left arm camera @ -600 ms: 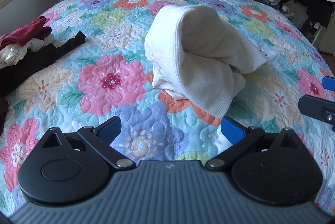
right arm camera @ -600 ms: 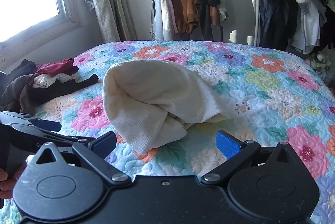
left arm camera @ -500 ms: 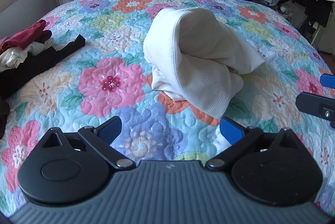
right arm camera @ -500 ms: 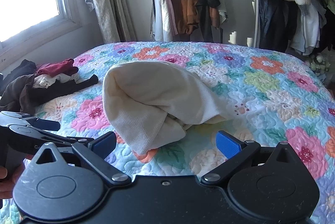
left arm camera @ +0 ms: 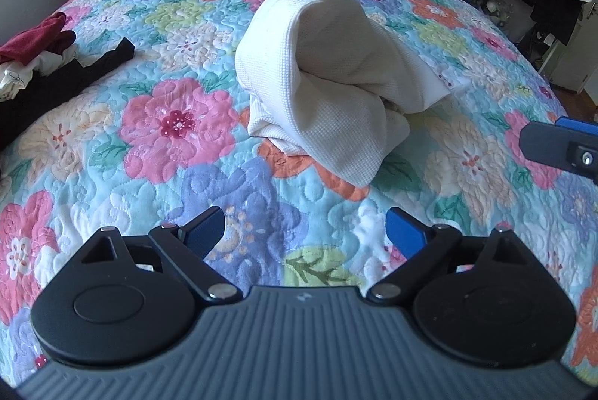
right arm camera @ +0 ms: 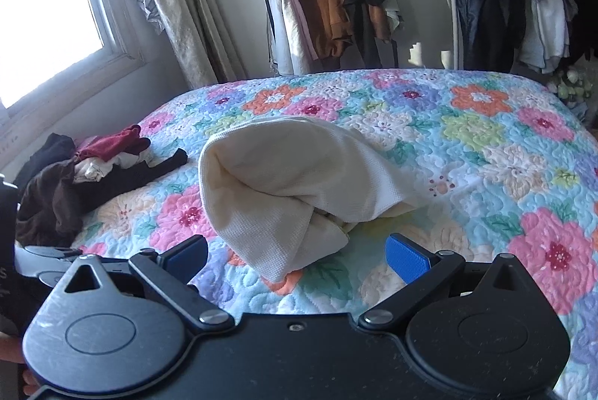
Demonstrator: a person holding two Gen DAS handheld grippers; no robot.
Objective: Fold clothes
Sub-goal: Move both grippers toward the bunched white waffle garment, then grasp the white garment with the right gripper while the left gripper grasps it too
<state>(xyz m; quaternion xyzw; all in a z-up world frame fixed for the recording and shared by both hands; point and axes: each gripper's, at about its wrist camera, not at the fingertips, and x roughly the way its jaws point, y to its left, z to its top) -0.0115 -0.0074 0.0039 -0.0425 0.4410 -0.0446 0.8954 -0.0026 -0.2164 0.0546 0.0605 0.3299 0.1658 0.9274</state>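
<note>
Clearly the fold has not begun: on the flower-patterned quilted bedspread [left arm camera: 179, 123] the crumpled cream waffle-knit garment [left arm camera: 336, 90] lies bunched, so spreading it flat likely comes first. Both the left gripper [left arm camera: 304, 226] and the right gripper [right arm camera: 297, 252] hover wide open, empty, just short of its near corner.

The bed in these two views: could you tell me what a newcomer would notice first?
First, the crumpled cream garment lying in a loose heap in the middle of the floral quilt. Next, the pile of dark and red clothes at the quilt's window-side edge. Both the left hand-held gripper and the right hand-held gripper hang open just short of the garment, holding nothing.
</note>
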